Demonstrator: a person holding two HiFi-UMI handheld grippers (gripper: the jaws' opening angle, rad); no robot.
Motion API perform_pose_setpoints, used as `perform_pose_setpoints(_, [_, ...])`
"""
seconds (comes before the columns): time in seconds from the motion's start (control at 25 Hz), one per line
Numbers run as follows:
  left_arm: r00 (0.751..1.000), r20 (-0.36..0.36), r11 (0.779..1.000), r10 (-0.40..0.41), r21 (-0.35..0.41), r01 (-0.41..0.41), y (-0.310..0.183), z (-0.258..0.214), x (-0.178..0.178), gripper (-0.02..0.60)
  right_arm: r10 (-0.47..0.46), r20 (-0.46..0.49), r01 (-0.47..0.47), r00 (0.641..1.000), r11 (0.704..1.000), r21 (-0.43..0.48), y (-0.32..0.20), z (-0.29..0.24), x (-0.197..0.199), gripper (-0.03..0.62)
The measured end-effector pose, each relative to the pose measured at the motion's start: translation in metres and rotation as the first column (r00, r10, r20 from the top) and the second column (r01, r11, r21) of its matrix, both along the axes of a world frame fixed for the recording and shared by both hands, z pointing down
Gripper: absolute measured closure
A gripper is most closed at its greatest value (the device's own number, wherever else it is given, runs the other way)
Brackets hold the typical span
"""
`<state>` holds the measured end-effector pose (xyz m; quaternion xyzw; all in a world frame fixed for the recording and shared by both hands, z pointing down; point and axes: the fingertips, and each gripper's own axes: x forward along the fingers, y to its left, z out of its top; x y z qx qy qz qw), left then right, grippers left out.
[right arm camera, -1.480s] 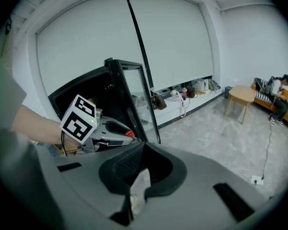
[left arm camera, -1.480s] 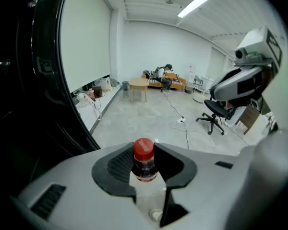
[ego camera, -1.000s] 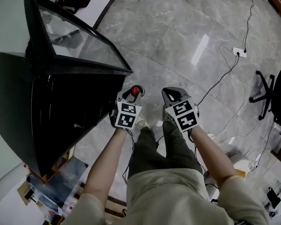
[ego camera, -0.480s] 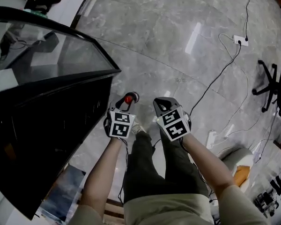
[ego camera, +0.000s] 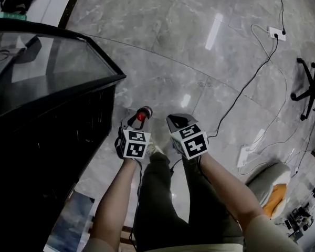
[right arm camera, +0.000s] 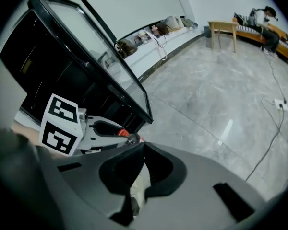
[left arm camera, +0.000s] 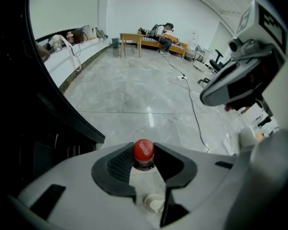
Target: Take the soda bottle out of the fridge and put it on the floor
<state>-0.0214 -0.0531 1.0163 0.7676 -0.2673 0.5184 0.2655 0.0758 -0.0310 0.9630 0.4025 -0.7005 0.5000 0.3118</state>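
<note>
The soda bottle (left arm camera: 143, 151) shows its red cap between the jaws of my left gripper (left arm camera: 143, 146), which is shut on the bottle's neck. In the head view the left gripper (ego camera: 138, 117) holds the bottle (ego camera: 141, 115) over the grey floor, just right of the black fridge (ego camera: 52, 119). The fridge's glass door (ego camera: 42, 67) stands open. My right gripper (ego camera: 174, 121) hovers beside the left one, jaws shut with nothing in them. The right gripper view shows its jaw tips (right arm camera: 143, 145) meeting, with the left gripper (right arm camera: 116, 129) and the red cap (right arm camera: 122, 133) just beyond.
Grey marble floor (ego camera: 199, 46) spreads ahead and to the right. Cables (ego camera: 252, 83) run to a power strip (ego camera: 275, 34). An office chair base (ego camera: 311, 85) stands at the far right. The person's legs (ego camera: 163, 193) are below the grippers. A wooden table (left arm camera: 129, 38) stands far back.
The view has swung, so the fridge now fills the left edge. Both grippers sit a little lower in the picture. The left one still holds the bottle; the right one stays shut.
</note>
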Motion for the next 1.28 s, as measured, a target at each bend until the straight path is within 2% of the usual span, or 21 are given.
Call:
perform_pose_setpoints(0.2, [1.0,0.004,0.999,-0.011,-0.037,0.012,0.021,0.058,-0.002,0.459,-0.023,0.001,0.023,1.0,0.999,-0.032,0.022,0.055,-0.006,0.599])
perform_pose_setpoints(0.6, [1.0,0.022,0.999,0.014,-0.029,-0.014,0.037,0.141,0.014,0.457,-0.077,-0.008,0.076,0.997,0.991,-0.111,0.063,0.143,0.006,0.598])
perform_pose_setpoints(0.76, [0.998,0.054,0.999,0.043,-0.016,-0.042,0.041,0.159,0.018,0.457,-0.072,-0.006,0.071,0.997,0.989,-0.131,0.071,0.163,0.013,0.597])
perform_pose_setpoints(0.96, [0.992,0.088,0.996,0.086,-0.016,-0.084,0.047,0.184,0.02,0.457,-0.004,0.041,0.011,0.999,0.986,-0.168,0.075,0.18,0.015,0.597])
perform_pose_setpoints(1.28, [0.984,0.129,0.992,0.125,-0.034,-0.122,0.064,0.213,0.019,0.454,0.008,0.053,0.002,0.999,0.98,-0.2,0.088,0.2,0.016,0.597])
